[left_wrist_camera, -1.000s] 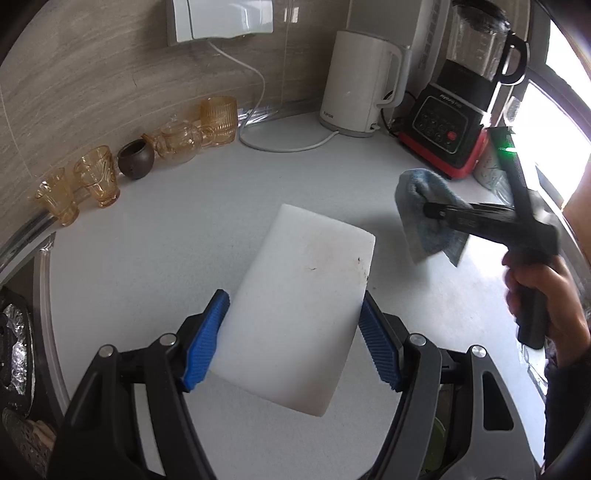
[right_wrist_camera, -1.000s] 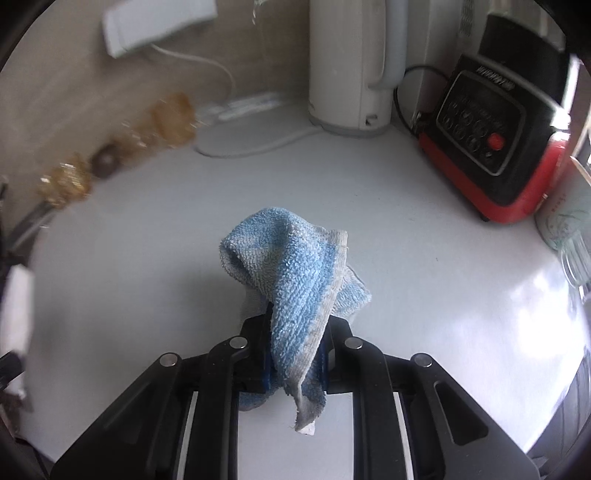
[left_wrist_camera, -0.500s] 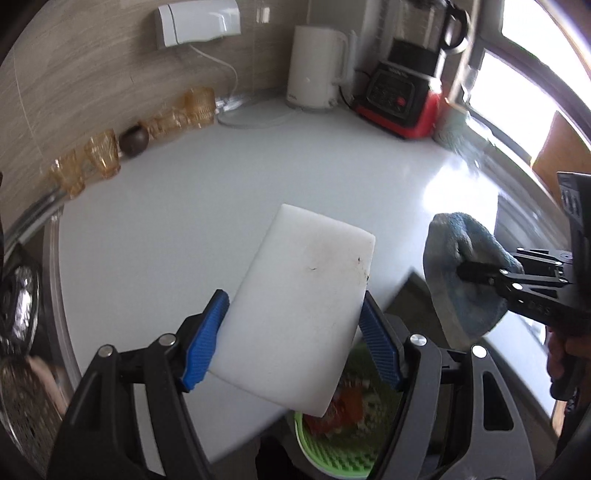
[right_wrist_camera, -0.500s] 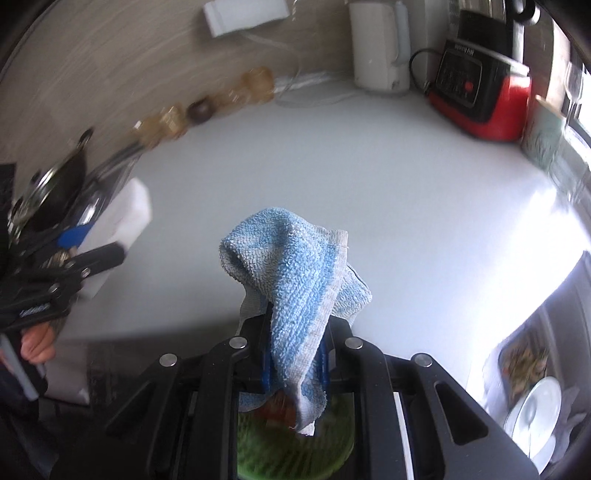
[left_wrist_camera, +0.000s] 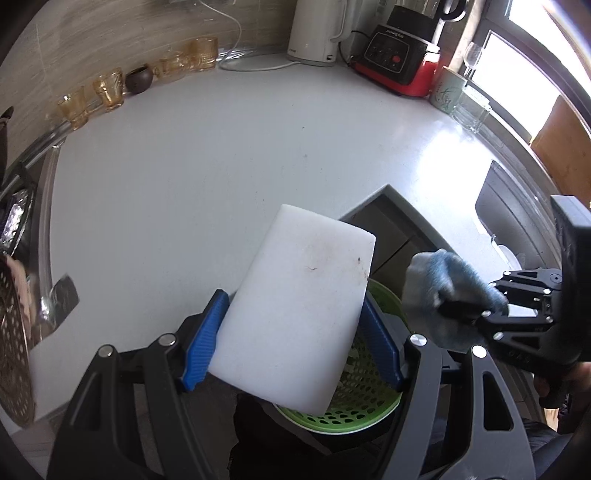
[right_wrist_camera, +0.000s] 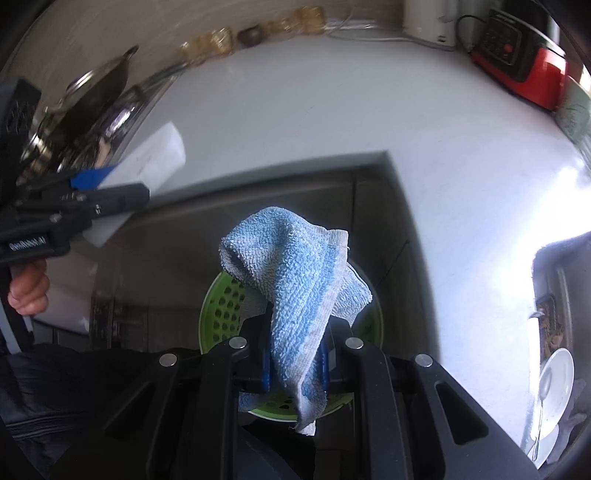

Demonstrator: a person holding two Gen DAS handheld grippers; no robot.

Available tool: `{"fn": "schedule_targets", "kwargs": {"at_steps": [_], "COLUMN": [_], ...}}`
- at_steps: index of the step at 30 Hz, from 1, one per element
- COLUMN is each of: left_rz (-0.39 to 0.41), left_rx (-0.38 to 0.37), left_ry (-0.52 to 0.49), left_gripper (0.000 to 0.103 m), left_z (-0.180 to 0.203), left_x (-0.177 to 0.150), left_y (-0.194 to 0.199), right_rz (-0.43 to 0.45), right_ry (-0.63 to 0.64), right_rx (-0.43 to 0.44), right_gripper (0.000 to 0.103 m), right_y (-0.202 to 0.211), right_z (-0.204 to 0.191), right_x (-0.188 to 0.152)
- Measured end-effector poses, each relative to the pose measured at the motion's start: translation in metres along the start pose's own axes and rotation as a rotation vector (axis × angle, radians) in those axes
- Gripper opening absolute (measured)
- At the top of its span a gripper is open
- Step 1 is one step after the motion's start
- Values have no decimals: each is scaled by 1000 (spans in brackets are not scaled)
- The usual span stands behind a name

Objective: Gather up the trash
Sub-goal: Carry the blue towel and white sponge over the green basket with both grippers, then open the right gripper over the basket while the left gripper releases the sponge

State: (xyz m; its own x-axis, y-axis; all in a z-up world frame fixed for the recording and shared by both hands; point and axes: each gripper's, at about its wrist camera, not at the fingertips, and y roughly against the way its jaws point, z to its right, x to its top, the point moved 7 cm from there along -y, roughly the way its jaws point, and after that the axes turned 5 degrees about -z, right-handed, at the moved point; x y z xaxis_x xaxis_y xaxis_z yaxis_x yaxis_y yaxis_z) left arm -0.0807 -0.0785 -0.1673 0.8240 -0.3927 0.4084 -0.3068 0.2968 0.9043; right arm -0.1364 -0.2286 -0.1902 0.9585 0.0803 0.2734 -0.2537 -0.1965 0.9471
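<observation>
Where counter lay before, green basket (left_wrist_camera: 354,402) now under left tongs (left_wrist_camera: 293,343) gripping board (left_wrist_camera: 299,306), right tongs (right_wrist_camera: 295,363) clamping cloth (right_wrist_camera: 291,273).

The left gripper (left_wrist_camera: 291,332) clamps a white board (left_wrist_camera: 295,314) over a green basket (left_wrist_camera: 354,398) beyond the worktop (left_wrist_camera: 221,158) edge; the right gripper (left_wrist_camera: 448,308) alongside pinches a blue cloth (left_wrist_camera: 439,273).

Two grippers: the left gripper (left_wrist_camera: 291,332) and the right gripper (right_wrist_camera: 295,362). One white board (left_wrist_camera: 295,314), one blue cloth (right_wrist_camera: 291,280), one green basket (left_wrist_camera: 354,402), one kettle (left_wrist_camera: 314,31), one blender (left_wrist_camera: 402,55), one brown cup (left_wrist_camera: 139,78), and two plain amber glasses (left_wrist_camera: 94,96) on the tabletop (left_wrist_camera: 221,155).
</observation>
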Motion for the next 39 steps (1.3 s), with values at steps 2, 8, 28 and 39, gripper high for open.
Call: {"fn": "schedule_targets", "kwargs": {"at_steps": [2,8,28,39], "left_rz": [1,-26,-235,-413], "left_rx": [6,17,-41,0], "left_ry": [5,26,-143,-237], "left_gripper": [68,69,69,85], "left_z": [3,4,59,83], "left_x": [-4,-18,-57,-88], "left_y": [2,-2,-106,-153], "right_rz": [-15,-80,35,51], "right_ry": [34,73,9,-62], "right_rx": [-10,-51,-141,-138], "right_gripper": [23,57,84,84], "right_y": [-9,-43,37,46], "right_z": [-6,-11,17,34], "right_x": [-6,-16,-29,-40]}}
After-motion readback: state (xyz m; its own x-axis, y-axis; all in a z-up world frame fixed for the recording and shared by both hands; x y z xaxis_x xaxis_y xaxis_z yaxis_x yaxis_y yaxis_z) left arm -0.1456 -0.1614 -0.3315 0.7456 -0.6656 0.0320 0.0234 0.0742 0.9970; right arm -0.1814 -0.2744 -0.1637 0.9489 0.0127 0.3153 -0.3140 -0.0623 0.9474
